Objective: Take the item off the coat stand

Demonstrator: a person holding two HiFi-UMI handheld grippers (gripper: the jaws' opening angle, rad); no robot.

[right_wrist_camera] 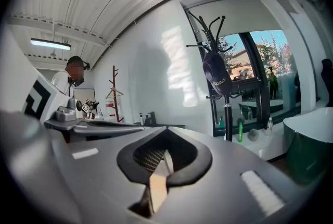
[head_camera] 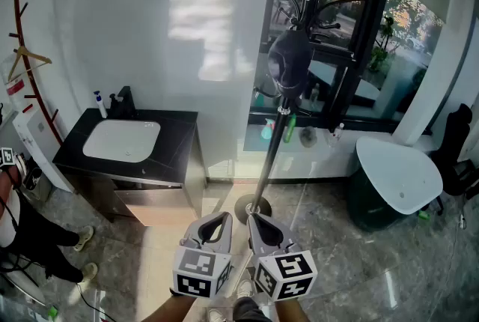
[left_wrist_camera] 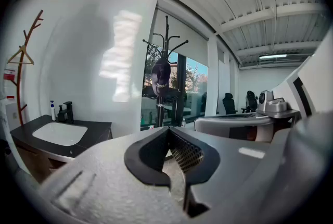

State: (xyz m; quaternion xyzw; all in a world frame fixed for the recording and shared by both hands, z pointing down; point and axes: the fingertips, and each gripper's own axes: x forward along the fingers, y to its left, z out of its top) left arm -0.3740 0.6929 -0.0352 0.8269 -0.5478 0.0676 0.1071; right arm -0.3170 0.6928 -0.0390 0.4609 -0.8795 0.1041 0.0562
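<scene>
A black coat stand [head_camera: 278,126] rises in front of the window, its round base [head_camera: 251,208] on the floor just beyond my grippers. A dark cap [head_camera: 288,62] hangs on one of its hooks, well above and ahead of both grippers. It also shows as the cap [left_wrist_camera: 161,73] in the left gripper view and the cap [right_wrist_camera: 215,73] in the right gripper view. My left gripper [head_camera: 221,222] and right gripper [head_camera: 254,221] are held low, side by side, both shut with nothing between the jaws.
A dark vanity [head_camera: 171,144] with a white basin [head_camera: 122,139] stands at the left. A wooden rack with a hanger [head_camera: 28,57] is at the far left. A person [head_camera: 30,238] stands at the lower left. A white-topped round tub [head_camera: 397,178] sits at the right, below the window.
</scene>
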